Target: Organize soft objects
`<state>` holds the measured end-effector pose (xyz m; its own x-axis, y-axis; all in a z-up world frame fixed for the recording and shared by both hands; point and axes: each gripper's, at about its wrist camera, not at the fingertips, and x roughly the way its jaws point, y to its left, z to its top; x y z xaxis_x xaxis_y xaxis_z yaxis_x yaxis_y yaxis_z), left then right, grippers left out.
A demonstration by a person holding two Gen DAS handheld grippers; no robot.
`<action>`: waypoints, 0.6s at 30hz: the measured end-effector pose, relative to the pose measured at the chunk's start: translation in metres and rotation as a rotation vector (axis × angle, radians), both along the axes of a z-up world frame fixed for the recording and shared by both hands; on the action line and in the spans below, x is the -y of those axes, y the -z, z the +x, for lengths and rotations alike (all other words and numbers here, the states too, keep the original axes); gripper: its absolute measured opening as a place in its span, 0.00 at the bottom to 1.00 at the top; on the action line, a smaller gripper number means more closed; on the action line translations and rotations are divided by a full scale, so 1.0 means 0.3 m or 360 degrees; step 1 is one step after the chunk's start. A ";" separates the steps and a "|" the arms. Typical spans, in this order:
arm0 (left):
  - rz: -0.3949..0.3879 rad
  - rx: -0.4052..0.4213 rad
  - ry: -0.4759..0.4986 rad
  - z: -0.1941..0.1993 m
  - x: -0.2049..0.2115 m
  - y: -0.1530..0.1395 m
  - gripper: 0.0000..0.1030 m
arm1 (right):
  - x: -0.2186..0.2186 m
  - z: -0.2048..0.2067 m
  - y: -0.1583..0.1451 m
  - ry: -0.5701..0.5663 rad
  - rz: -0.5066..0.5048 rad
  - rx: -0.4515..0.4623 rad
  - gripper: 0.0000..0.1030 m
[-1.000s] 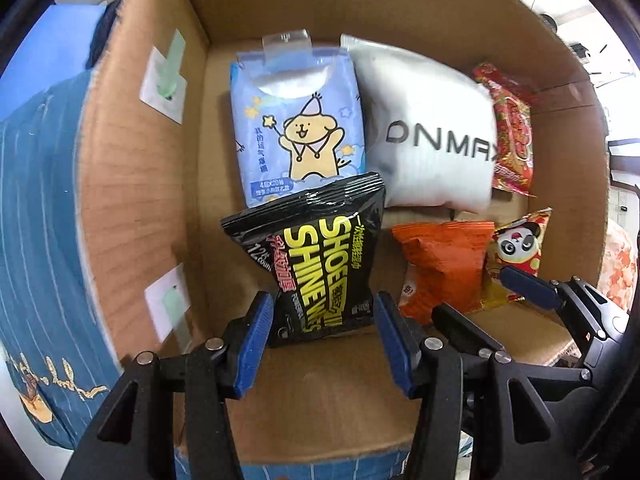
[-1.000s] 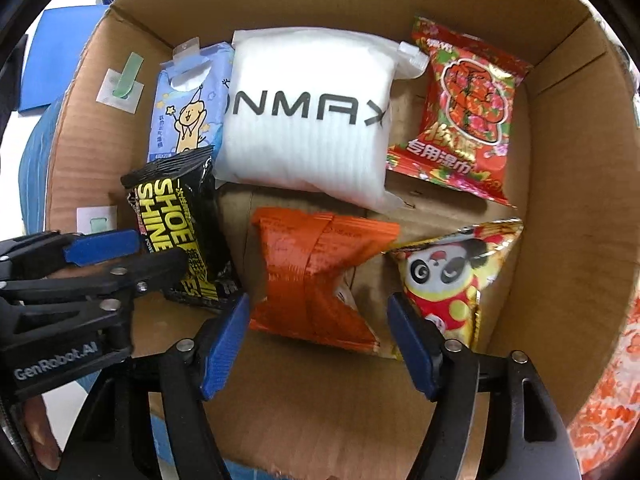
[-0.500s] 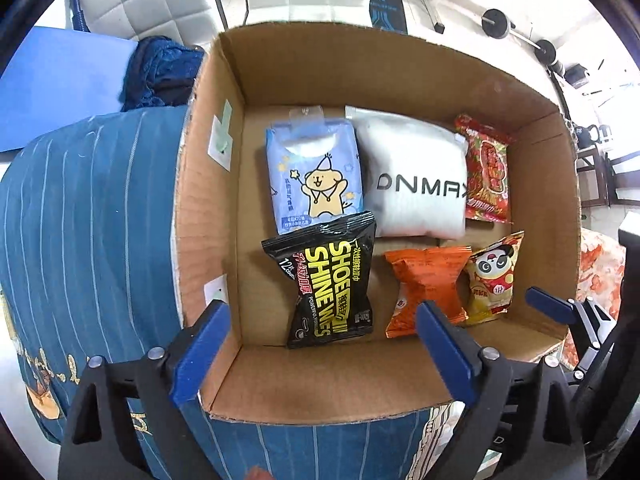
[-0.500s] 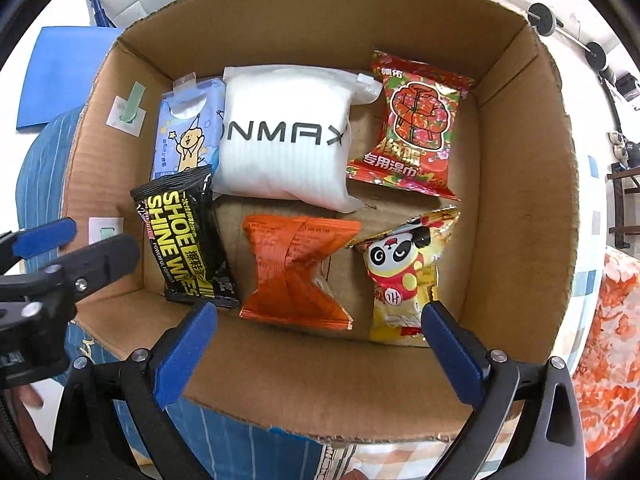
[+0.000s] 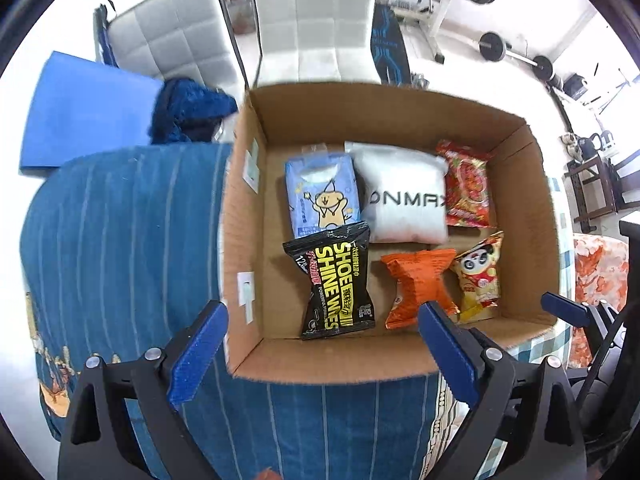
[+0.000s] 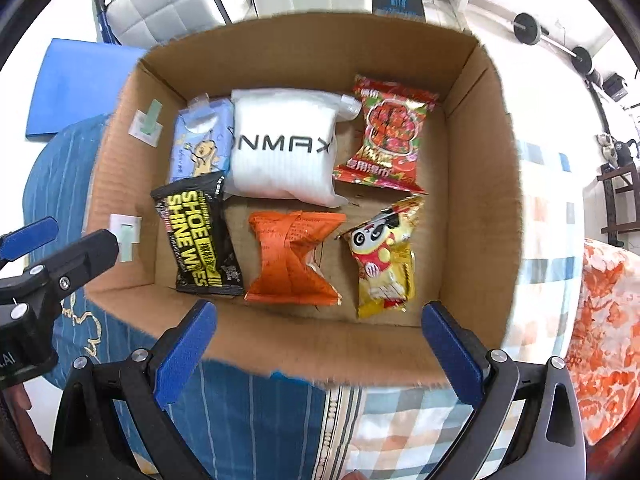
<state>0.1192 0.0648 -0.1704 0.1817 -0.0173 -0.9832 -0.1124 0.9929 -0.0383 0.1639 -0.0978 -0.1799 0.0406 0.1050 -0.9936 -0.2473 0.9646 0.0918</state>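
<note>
Soft packets lie in two rows on the floor of an open cardboard box (image 6: pixel 476 184), which rests on a bed with a blue striped cover (image 5: pixel 120 240); a checked cloth (image 6: pixel 404 420) and an orange flowered cloth (image 6: pixel 600 344) show to the right of the box.

The largest packet is the white pouch (image 6: pixel 286 148) printed "ONMAX", in the middle of the far row. Its left edge overlaps the pale blue tissue pack (image 6: pixel 202 142) with a cartoon bear, which sits near the box's left wall. To the right of the pouch, touching or nearly touching its corner, lies the red snack bag (image 6: pixel 386 136).

In the near row, the black shoe wipes pack (image 6: pixel 200 236) lies at the left, its top edge over the bottom of the tissue pack. Next to it is the orange packet (image 6: pixel 294 256), pinched in at the middle, and then the smaller yellow panda packet (image 6: pixel 384 256), tilted, its top corner close to the red snack bag.

Both tongs hang above the near side of the box, holding nothing. The left tongs (image 5: pixel 320 354) are spread wide, their blue pads on either side of the box's near left corner. The right tongs (image 6: pixel 318 354) are also spread wide over the near wall. The left tongs (image 6: pixel 52 248) appear at the left edge of the right wrist view, outside the box's left wall.

Behind the box stand white padded chairs (image 5: pixel 312 20), with a blue board (image 5: pixel 88 116) and a dark blue bundle of fabric (image 5: pixel 188 114) to the left.
</note>
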 end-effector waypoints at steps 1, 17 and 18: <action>0.0004 0.0041 -0.0003 -0.022 0.004 -0.032 0.94 | 0.010 -0.016 -0.040 0.0008 -0.0003 0.0030 1.00; 0.0110 0.0452 -0.0023 -0.437 0.075 -0.474 0.94 | 0.142 -0.392 -0.592 0.0015 0.0147 0.0423 1.00; 0.0104 0.0468 -0.0027 -0.465 0.076 -0.499 0.94 | 0.152 -0.421 -0.623 0.0021 0.0161 0.0440 1.00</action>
<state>-0.0203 0.0419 -0.0206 0.4587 0.0500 -0.8872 -0.1225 0.9924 -0.0074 0.0376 -0.1433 0.0069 0.3106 0.2005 -0.9292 -0.2640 0.9572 0.1183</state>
